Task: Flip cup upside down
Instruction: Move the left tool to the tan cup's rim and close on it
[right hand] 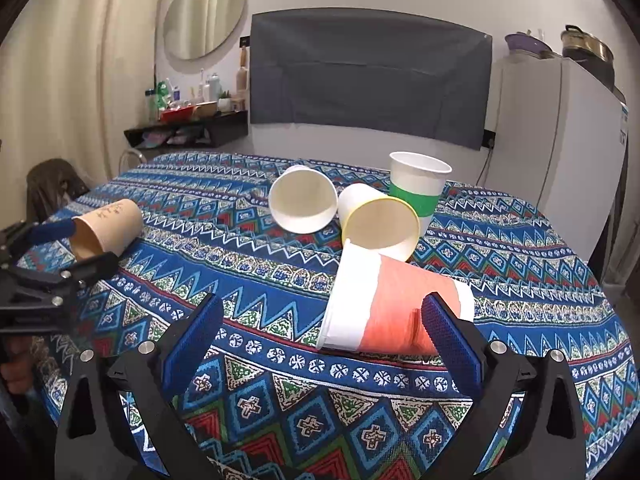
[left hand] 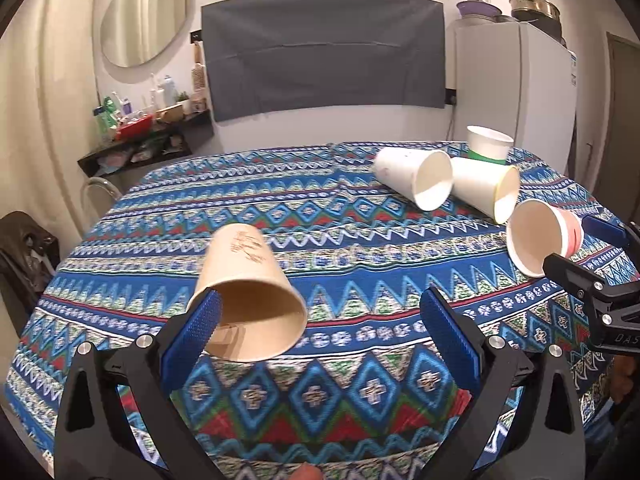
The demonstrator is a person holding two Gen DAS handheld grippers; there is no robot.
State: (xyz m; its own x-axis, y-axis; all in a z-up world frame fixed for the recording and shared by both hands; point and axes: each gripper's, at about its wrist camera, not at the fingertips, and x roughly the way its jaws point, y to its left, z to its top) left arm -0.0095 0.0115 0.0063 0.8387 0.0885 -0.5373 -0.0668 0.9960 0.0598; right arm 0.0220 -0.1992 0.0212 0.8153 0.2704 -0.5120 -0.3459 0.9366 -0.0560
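Note:
A brown paper cup (left hand: pixel 246 280) lies on its side, mouth toward me, against the left finger of my open left gripper (left hand: pixel 320 322); it also shows in the right wrist view (right hand: pixel 106 228). A pink and white cup (right hand: pixel 384 308) lies on its side, mouth to the left, against the right finger of my open right gripper (right hand: pixel 320 334); it also shows in the left wrist view (left hand: pixel 540 236). Neither cup is clamped.
A white cup (right hand: pixel 304 200) and a yellow-rimmed cup (right hand: pixel 378 220) lie on their sides behind. A green-banded cup (right hand: pixel 418 184) stands upright at the back. The patterned tablecloth (right hand: pixel 280 400) covers the table. A white fridge (right hand: pixel 560 152) stands at right.

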